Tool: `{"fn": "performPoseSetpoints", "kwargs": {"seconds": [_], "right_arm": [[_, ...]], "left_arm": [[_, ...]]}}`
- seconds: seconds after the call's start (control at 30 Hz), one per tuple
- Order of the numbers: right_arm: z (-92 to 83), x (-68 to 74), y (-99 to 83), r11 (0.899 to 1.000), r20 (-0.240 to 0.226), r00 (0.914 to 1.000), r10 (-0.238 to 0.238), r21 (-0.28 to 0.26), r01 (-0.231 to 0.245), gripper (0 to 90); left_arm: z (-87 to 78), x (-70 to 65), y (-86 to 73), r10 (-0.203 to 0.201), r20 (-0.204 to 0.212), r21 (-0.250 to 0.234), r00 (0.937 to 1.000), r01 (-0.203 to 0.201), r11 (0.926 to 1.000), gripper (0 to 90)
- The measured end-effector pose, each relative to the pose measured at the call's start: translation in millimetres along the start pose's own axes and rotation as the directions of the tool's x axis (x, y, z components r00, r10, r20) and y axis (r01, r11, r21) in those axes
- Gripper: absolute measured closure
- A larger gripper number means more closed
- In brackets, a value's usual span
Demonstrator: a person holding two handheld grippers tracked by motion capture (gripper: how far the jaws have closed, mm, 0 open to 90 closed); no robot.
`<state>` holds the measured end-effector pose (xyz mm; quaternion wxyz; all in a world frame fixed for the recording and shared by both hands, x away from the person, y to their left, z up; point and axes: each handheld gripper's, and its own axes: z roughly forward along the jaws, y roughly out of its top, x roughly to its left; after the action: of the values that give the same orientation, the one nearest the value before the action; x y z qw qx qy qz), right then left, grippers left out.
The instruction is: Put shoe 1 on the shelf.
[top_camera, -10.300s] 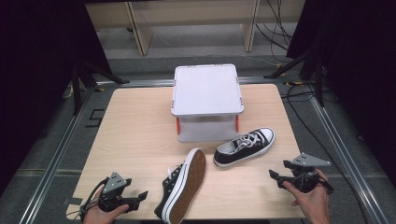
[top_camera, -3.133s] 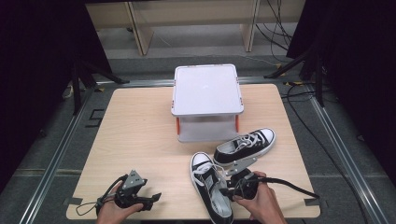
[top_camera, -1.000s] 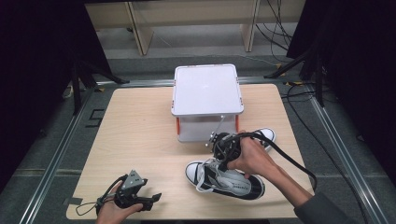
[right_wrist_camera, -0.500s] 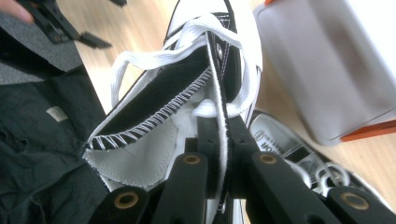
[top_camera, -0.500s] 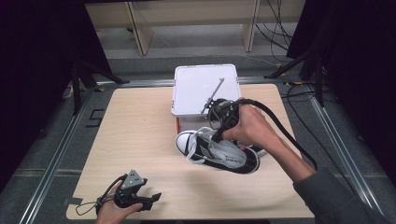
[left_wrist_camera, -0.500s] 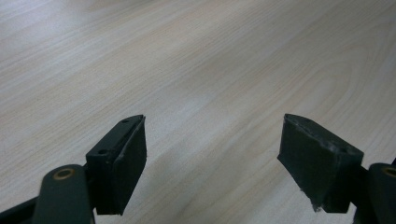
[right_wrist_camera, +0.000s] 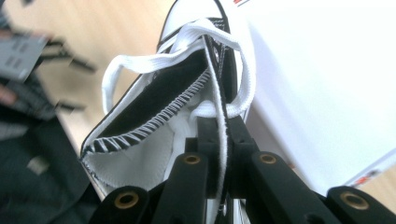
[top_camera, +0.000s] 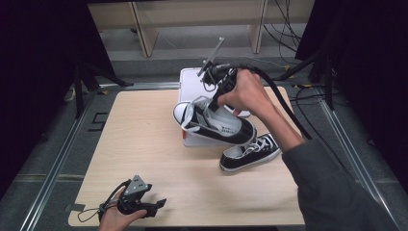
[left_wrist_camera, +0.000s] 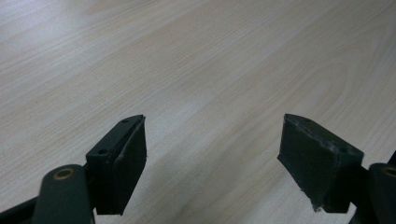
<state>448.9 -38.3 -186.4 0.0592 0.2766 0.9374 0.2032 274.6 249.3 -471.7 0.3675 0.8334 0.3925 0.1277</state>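
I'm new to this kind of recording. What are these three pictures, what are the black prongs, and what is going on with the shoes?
There is no robot here. A person holds a hand-operated grasping tool in each hand, and each tool carries its own small camera.

The wide picture is taken from above the person's side of the wooden table. The other two look along each tool's two black jaws.

On the table stand a white lidded box and one black-and-white sneaker lying in front of it.

The right tool is shut on the side wall of a second sneaker, pinching the fabric beside the laces, and holds it in the air in front of the box.

The left tool rests near the table's front edge with its jaws wide open and nothing between them.
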Motion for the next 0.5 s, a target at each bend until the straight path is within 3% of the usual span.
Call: {"fn": "performPoseSetpoints", "kwargs": {"seconds": [0.03, 0.1, 0.13, 0.2, 0.33, 0.4, 0.47, 0.5], "right_arm": [[0.3, -10.3, 6.4, 0.999, 0.02, 0.9993, 0.032, -0.02, -0.032, 88.1], [0.8, -15.4, 9.5, 0.998, 0.025, 0.9984, 0.05, -0.026, -0.05, 88.1], [3.4, -25.0, 15.3, 0.995, 0.046, 0.9949, 0.089, -0.045, -0.087, 88.1], [5.4, -30.0, 18.4, 0.994, 0.054, 0.9935, 0.101, -0.052, -0.098, 88.1], [16.4, -49.8, 36.8, 0.98, 0.075, 0.9792, 0.189, -0.076, -0.183, 88.1], [19.2, -54.0, 40.7, 0.981, 0.078, 0.9799, 0.184, -0.081, -0.178, 88.1], [24.5, -60.2, 48.2, 0.977, 0.094, 0.975, 0.201, -0.091, -0.193, 88.1], [29.9, -65.1, 54.7, 0.97, 0.104, 0.9678, 0.229, -0.105, -0.219, 88.1]], "left_arm": [[0.2, -0.2, -0.1, 0.003, 0.002, 0.005, 1.0, -0.003, 1.0, 22.7], [0.6, -0.5, -0.1, 0.0, 0.005, 0.004, 1.0, 0.0, 1.0, 22.6], [0.8, -0.8, 0.1, 0.001, 0.006, 0.004, 1.0, -0.001, 1.0, 22.7], [1.0, -0.8, 0.0, 0.005, 0.006, 0.003, 1.0, -0.005, 1.0, 22.6], [1.1, -1.3, -0.4, -0.005, 0.014, 0.01, 0.9999, 0.004, 0.9999, 22.6], [1.0, -1.3, -0.6, -0.005, 0.016, 0.01, 0.9999, 0.005, 0.9999, 22.6], [1.1, -1.9, -0.9, -0.007, 0.018, 0.005, 0.9998, 0.007, 1.0, 22.7], [1.7, -2.8, -0.9, -0.01, 0.021, -0.001, 0.9997, 0.01, 1.0, 22.6]]}}
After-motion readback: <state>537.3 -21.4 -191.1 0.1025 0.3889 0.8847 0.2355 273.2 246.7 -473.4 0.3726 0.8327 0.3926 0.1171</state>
